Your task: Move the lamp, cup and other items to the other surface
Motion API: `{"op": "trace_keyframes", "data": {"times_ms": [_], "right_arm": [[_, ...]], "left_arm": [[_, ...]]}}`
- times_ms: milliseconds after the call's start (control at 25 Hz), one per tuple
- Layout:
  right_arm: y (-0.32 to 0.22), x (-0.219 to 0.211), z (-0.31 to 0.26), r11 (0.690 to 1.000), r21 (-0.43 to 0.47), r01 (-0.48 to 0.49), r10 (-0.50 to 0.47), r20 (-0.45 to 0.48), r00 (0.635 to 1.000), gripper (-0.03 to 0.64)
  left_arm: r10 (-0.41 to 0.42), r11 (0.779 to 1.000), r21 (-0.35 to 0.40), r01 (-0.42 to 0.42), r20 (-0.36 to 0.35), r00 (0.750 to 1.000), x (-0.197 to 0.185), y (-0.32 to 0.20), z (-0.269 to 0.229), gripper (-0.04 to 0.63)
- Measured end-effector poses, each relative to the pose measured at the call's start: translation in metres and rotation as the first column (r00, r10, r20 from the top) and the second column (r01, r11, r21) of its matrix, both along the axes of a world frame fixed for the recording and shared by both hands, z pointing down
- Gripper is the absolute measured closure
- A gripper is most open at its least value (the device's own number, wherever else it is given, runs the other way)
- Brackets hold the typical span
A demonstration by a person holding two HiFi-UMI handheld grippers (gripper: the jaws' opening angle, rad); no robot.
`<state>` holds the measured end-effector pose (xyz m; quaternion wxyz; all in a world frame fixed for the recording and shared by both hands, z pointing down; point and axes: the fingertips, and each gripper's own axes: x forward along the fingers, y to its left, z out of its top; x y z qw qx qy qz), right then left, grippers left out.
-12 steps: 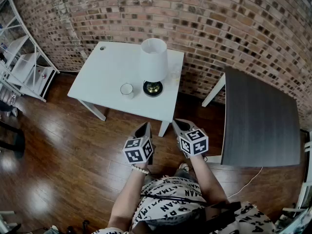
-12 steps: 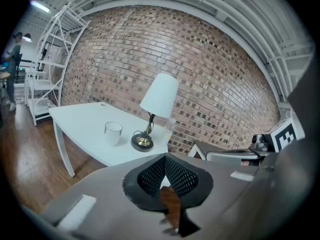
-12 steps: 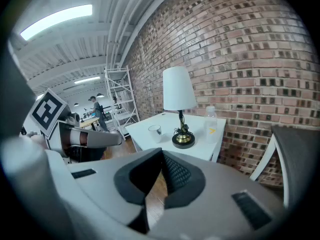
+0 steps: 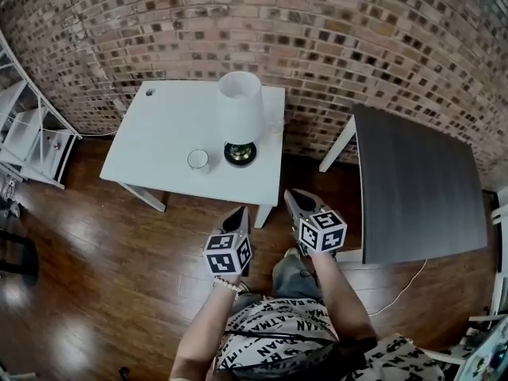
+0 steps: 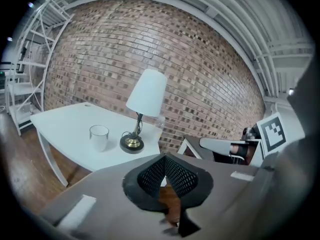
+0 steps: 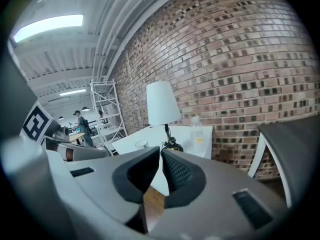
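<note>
A lamp (image 4: 239, 113) with a white shade and brass base stands on the white table (image 4: 159, 141), near its right side. A clear cup (image 4: 198, 160) sits just left of the lamp's base. A clear bottle (image 4: 275, 117) stands behind the lamp by the wall. The lamp (image 5: 145, 104), cup (image 5: 99, 136) and table show ahead in the left gripper view, the lamp (image 6: 162, 106) and bottle (image 6: 196, 126) in the right gripper view. My left gripper (image 4: 240, 213) and right gripper (image 4: 292, 197) hang over the floor short of the table, both shut and empty.
A dark grey table (image 4: 417, 185) stands to the right, its white leg (image 4: 337, 143) near the white table's corner. White metal shelving (image 4: 32, 133) is at the far left. A brick wall (image 4: 333, 46) runs behind both tables. The floor is dark wood.
The view has shifted: the tables and lamp sit a little lower and further left in the frame. Both grippers stay shut in front of the body, the left one slightly lower.
</note>
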<state>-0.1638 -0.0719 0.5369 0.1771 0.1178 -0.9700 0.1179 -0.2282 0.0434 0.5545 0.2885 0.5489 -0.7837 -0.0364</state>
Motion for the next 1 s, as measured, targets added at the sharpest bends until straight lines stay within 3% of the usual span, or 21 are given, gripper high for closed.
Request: {"op": "trace_keyframes", "data": {"times_ms": [160, 200, 240, 280, 640, 1000], "right_arm": [[-0.046, -0.019, -0.008, 1.000, 0.021, -0.006, 0.006, 0.007, 1.000, 0.578], [-0.058, -0.025, -0.007, 1.000, 0.019, -0.008, 0.008, 0.004, 1.000, 0.525], [-0.069, -0.031, -0.005, 1.000, 0.014, -0.005, 0.005, -0.004, 1.000, 0.402], [-0.079, -0.038, -0.002, 1.000, 0.011, 0.002, -0.002, -0.013, 1.000, 0.380], [-0.160, -0.117, 0.014, 0.993, 0.075, 0.093, -0.088, -0.062, 0.994, 0.324], [-0.199, -0.190, 0.033, 0.972, 0.130, 0.197, -0.184, -0.106, 0.977, 0.324]], "left_arm": [[0.012, 1.000, 0.008, -0.012, 0.022, 1.000, -0.008, -0.031, -0.005, 0.594], [0.013, 1.000, 0.010, -0.014, 0.026, 1.000, -0.010, -0.040, -0.005, 0.594], [0.014, 1.000, 0.010, -0.014, 0.027, 1.000, -0.012, -0.050, -0.005, 0.592], [0.013, 1.000, 0.008, -0.013, 0.026, 1.000, -0.014, -0.058, -0.004, 0.592], [-0.024, 1.000, -0.009, 0.024, 0.033, 0.999, -0.038, -0.141, 0.004, 0.592], [-0.075, 0.996, -0.035, 0.076, 0.047, 0.996, -0.062, -0.184, 0.015, 0.592]]}}
